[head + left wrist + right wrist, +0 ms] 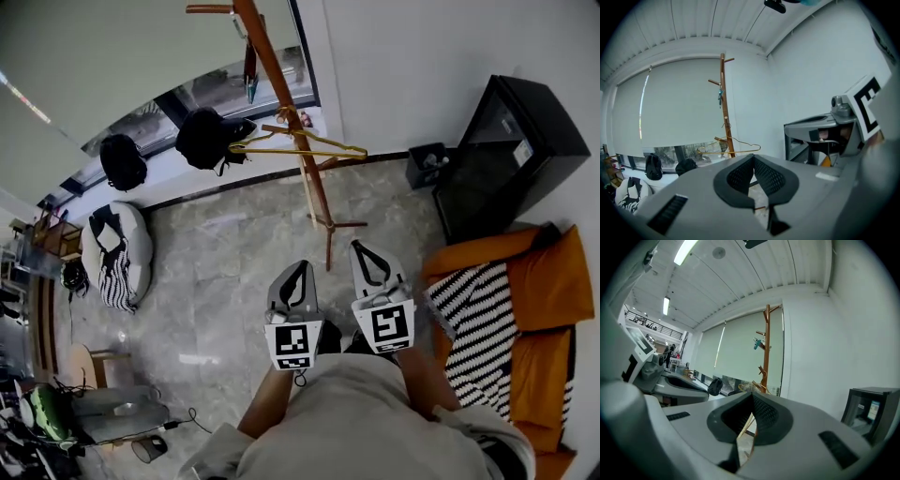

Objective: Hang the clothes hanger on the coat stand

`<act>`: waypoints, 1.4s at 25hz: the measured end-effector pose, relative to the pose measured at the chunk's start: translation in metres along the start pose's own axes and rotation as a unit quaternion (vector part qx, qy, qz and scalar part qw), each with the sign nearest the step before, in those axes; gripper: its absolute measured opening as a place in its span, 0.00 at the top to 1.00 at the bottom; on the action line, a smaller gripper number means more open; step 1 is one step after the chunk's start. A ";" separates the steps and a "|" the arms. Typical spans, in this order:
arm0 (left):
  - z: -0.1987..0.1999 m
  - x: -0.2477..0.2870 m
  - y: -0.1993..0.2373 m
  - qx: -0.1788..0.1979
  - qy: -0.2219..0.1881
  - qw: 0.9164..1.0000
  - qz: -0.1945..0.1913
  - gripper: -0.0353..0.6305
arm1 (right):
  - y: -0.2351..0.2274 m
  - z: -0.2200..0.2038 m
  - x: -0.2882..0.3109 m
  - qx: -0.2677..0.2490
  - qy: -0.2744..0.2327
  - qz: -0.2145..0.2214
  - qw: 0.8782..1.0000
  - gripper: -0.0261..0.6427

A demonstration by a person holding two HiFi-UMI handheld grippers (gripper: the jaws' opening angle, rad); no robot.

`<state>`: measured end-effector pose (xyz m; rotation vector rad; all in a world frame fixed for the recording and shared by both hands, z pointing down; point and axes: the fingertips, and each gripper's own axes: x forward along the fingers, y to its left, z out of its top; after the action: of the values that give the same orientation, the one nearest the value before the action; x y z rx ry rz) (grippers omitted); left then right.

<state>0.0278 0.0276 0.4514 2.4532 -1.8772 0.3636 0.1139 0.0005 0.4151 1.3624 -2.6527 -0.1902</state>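
The wooden coat stand (281, 84) rises from the stone floor by the window wall. A yellow wire clothes hanger (300, 145) hangs on one of its lower pegs, with nothing gripping it. My left gripper (302, 264) and right gripper (356, 246) are side by side near my body, short of the stand's feet, both shut and empty. In the left gripper view the shut left gripper (753, 157) points at the stand (724, 103) and hanger (736, 149). The right gripper view shows the right gripper (752, 394) shut below the stand (765, 348).
A black cabinet (506, 155) stands against the wall at right. Below it is an orange sofa (548, 281) with a striped cloth (478, 319). Two black backpacks (208, 136) (122, 159) sit on the window ledge. A white cushion seat (117, 253) is at left. A teal item (251, 86) hangs on the stand.
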 end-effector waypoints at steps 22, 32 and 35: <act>0.033 -0.152 0.048 0.002 -0.093 0.995 0.020 0.93 | 0.076 0.065 -0.092 -0.010 -0.047 -0.074 0.996 0.95; 0.031 -0.178 0.056 -0.041 -0.097 0.994 -0.004 0.93 | 0.102 0.081 -0.113 -0.017 -0.045 -0.078 0.996 0.95; 0.035 -0.180 0.051 -0.040 -0.104 0.994 -0.010 0.93 | 0.105 0.087 -0.117 -0.018 -0.051 -0.078 0.995 0.95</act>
<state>-0.0593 0.1788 0.3751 2.5405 -1.8962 0.0324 0.0808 0.1599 0.3402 1.5909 -2.6084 -0.3322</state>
